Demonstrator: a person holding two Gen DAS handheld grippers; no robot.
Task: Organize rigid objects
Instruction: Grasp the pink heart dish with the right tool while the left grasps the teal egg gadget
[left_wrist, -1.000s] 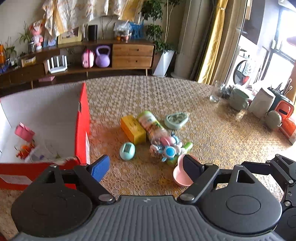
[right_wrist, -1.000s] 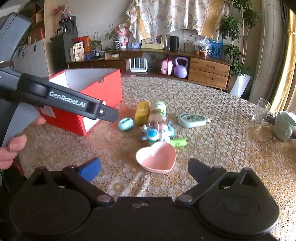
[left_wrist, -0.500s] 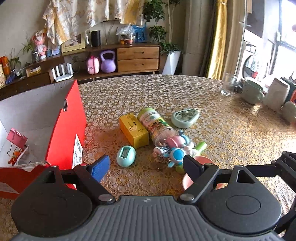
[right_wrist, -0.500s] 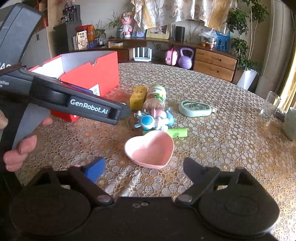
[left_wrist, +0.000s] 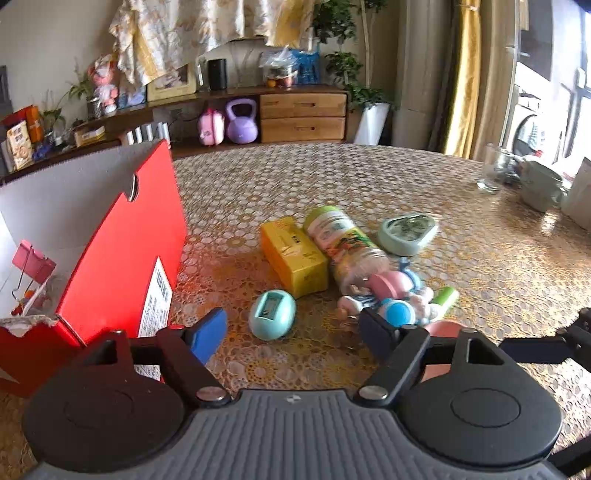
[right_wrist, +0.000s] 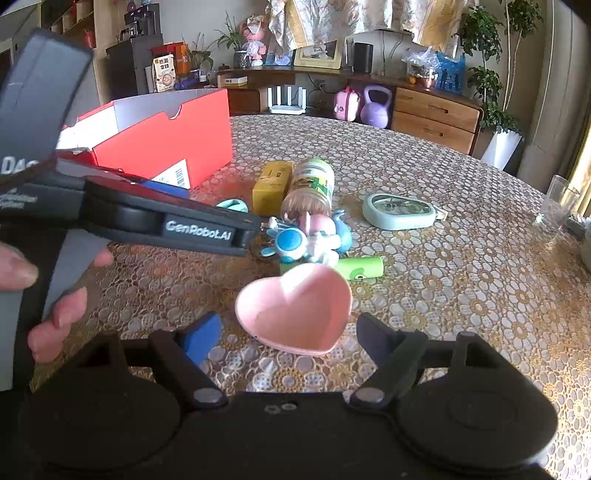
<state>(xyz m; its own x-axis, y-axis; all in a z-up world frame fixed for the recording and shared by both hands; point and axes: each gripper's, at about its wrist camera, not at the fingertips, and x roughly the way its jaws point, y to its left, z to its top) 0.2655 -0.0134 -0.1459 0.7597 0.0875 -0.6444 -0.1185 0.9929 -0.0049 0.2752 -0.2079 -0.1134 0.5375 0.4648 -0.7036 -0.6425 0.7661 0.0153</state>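
In the left wrist view the pink heart-shaped dish (left_wrist: 445, 328) is mostly hidden behind the left tongs (left_wrist: 291, 330), which are spread wide with nothing between them above the teal egg-shaped gadget (left_wrist: 272, 309). The red box (left_wrist: 122, 254) runs off the left edge; its barcode label is too blurred to read, and the pink clip (left_wrist: 32, 260) inside shows only in part. The right tongs (right_wrist: 288, 334) are also spread, empty, with the dish just ahead on the table (right_wrist: 461, 295). The left tool's arm, lettered "GenRobot.AI", crosses the right wrist view and covers most of the egg gadget. The lying jar (right_wrist: 312, 184), yellow box (right_wrist: 271, 181), toy cluster (right_wrist: 306, 238), green tube (right_wrist: 360, 267) and mint case (right_wrist: 397, 210) sit mid-table; their printing is illegible.
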